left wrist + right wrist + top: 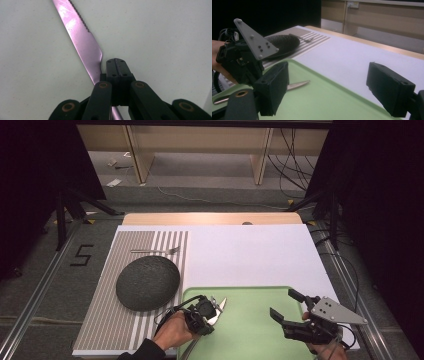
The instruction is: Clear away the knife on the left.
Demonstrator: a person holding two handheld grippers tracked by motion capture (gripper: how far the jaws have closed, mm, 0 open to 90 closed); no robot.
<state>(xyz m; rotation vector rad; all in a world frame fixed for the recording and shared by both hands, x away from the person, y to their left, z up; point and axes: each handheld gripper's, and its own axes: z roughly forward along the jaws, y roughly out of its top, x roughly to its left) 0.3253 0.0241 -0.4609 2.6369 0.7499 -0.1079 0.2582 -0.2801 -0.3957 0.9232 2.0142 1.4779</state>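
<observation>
- High view, far left: a dark plate (pixel 148 282) and fork (pixel 156 251) lie on the striped mat (pixel 100 320).
- Left gripper (pixel 212 312) is clamped tight on the knife (pixel 220 306), low over the green tray (pixel 255 320).
- Right gripper (pixel 286 306) hovers over the tray with jaws wide, holding nothing, well apart from the knife.

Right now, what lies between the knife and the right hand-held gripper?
Only bare green tray, in the high view, lies between the knife and the right hand-held gripper.
</observation>
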